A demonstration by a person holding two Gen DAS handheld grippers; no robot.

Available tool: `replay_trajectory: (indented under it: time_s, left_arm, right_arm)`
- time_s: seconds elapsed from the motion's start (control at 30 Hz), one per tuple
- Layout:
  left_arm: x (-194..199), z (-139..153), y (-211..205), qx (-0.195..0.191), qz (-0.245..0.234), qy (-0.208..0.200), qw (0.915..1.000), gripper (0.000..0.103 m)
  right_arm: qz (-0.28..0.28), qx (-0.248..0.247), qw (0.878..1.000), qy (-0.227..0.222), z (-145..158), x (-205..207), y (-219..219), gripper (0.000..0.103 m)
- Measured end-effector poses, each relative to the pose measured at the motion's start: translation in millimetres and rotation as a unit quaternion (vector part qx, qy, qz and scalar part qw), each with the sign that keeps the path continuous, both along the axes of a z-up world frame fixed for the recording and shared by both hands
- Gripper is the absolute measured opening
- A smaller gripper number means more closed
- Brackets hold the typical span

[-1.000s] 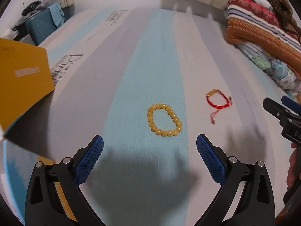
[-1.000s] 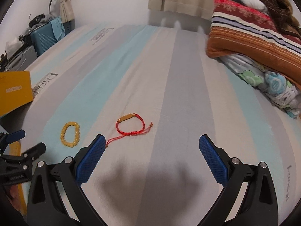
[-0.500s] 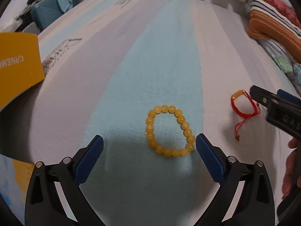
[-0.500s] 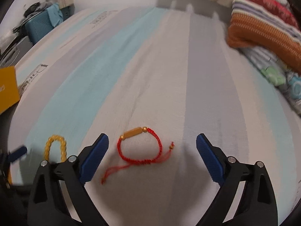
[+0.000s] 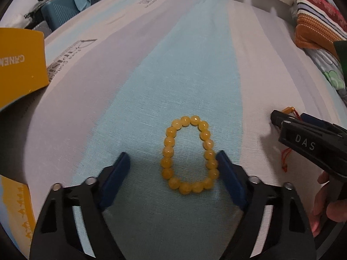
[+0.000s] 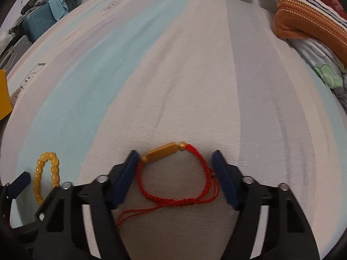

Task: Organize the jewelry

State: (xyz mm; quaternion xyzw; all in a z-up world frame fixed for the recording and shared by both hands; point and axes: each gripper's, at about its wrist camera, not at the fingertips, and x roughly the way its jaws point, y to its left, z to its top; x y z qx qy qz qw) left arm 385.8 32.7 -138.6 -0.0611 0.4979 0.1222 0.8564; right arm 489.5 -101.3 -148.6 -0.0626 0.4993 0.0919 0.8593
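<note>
Both of your grippers have dropped closer to the striped sheet (image 5: 195, 54) since a second ago, and each now straddles its own piece of jewelry where before the pieces lay out ahead of the fingers.

Your left gripper (image 5: 172, 169) sits at the bottom centre of the left wrist view with the yellow bead bracelet (image 5: 189, 155) lying flat on the light blue stripe between its blue pads. Its jaws have just been closing. The right-hand pad (image 5: 229, 179) is touching or just beside the beads on that side; the left-hand pad still stands apart from the loop, so you have no grip on it yet.

Your right gripper (image 6: 174, 175) sits at the bottom centre of the right wrist view around the red cord bracelet (image 6: 173, 186), whose gold bar points toward the upper middle of the frame. Its jaws have also just been closing. The left-hand pad (image 6: 125, 177) is at the cord beside the bar and the right-hand pad is at the knotted side, but whether they press on it I cannot tell. The loose red tails trail toward the lower left, under that finger.

At the left edge of the left wrist view you have the yellow box (image 5: 19, 65); a striped blanket (image 6: 312, 15) fills the upper right of the right wrist view.
</note>
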Motion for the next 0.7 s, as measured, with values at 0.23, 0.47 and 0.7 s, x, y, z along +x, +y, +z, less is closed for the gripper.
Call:
replay_trajectory:
  time_s: [0.23, 0.47, 0.7]
  left_arm:
    - [-7, 3, 5, 0.033, 0.014, -0.004, 0.9993, 0.019]
    - [-13, 14, 9, 0.014, 0.017, -0.007, 0.9997, 0.019]
    - [-23, 26, 5, 0.019, 0.013, -0.011, 0.9997, 0.019]
  right_arm:
    - [0.016, -0.004, 1.000, -0.007, 4, -11, 5, 0.023]
    - [0.016, 0.005, 1.000, -0.018, 16, -21, -2, 0.008]
    - [0.003, 0.030, 0.999, -0.031, 38, -35, -15, 0.008]
